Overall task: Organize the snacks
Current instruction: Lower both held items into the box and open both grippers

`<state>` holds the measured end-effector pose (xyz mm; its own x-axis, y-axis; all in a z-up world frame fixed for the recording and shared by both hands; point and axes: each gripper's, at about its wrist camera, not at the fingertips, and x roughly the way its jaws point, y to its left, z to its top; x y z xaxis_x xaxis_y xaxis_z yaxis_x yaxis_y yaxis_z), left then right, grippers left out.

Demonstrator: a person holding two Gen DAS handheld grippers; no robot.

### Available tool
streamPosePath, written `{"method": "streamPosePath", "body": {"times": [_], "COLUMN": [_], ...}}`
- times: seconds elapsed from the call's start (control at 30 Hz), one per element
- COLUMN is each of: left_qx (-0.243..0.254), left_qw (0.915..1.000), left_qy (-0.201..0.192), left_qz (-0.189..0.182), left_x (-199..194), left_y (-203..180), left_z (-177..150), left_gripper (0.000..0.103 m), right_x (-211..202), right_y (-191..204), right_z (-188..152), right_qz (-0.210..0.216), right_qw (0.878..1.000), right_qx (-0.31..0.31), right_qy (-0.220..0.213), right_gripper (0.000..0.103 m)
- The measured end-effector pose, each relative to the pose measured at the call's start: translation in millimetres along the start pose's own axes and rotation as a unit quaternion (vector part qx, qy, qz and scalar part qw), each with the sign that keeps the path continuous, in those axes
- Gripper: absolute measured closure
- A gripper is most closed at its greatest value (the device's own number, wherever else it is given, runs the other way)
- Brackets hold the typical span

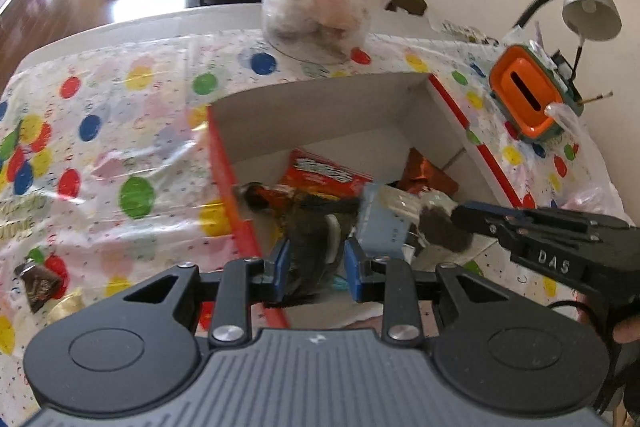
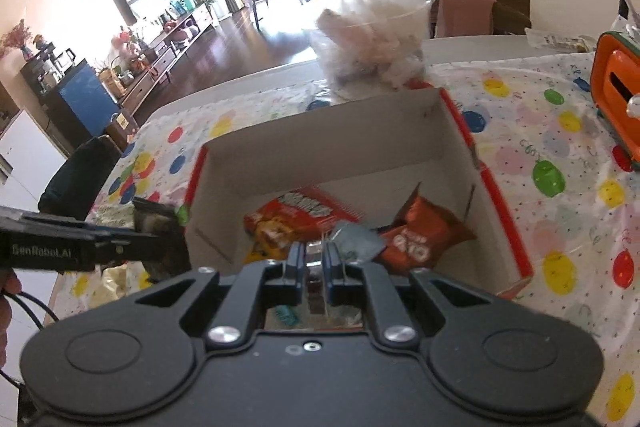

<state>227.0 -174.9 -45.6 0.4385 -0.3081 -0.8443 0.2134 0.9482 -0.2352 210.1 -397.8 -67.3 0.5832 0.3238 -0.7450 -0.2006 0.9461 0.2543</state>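
Over the open red box (image 2: 504,211) on the bench, your left gripper (image 1: 316,263) fingers pinch a dark wrapper (image 1: 308,239) and your right gripper (image 2: 316,259) fingers pinch a blue-grey packet (image 2: 356,239). Carry both past the rim, lower beside the orange snacks (image 2: 424,235), then release.

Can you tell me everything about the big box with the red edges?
The box is open-topped cardboard, plain grey-white inside, red along its rims and outside. It sits flat on the table's polka-dot cloth, just in front of a clear tub stuffed with plastic bags. Inside lie a red snack packet, an orange-brown wrapper and a small grey packet. Nothing visibly touches its walls.
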Motion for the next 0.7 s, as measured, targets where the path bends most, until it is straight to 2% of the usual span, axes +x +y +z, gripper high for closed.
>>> {"method": "streamPosePath", "body": {"times": [0.27,0.5,0.7], "left_qx": [0.032,0.032,0.028], "left_qw": [0.9987,0.9976,0.9982], "left_qy": [0.024,0.042,0.027], "left_qz": [0.032,0.046,0.044], "left_x": [34.9,54.0,47.5], "left_y": [-26.2,-28.0,-28.1], "left_z": [6.6,2.6,-1.8], "left_gripper": [0.074,0.074,0.074], "right_x": [14.1,17.2,10.7], "right_y": [-33.9,-33.3,-23.3], "right_z": [-0.9,-6.0,-3.6], "right_qz": [0.014,0.003,0.0], "right_qw": [0.999,0.999,0.999], "right_qx": [0.025,-0.002,-0.033], "right_qy": [0.018,0.034,0.035], "right_gripper": [0.094,0.083,0.078]}}
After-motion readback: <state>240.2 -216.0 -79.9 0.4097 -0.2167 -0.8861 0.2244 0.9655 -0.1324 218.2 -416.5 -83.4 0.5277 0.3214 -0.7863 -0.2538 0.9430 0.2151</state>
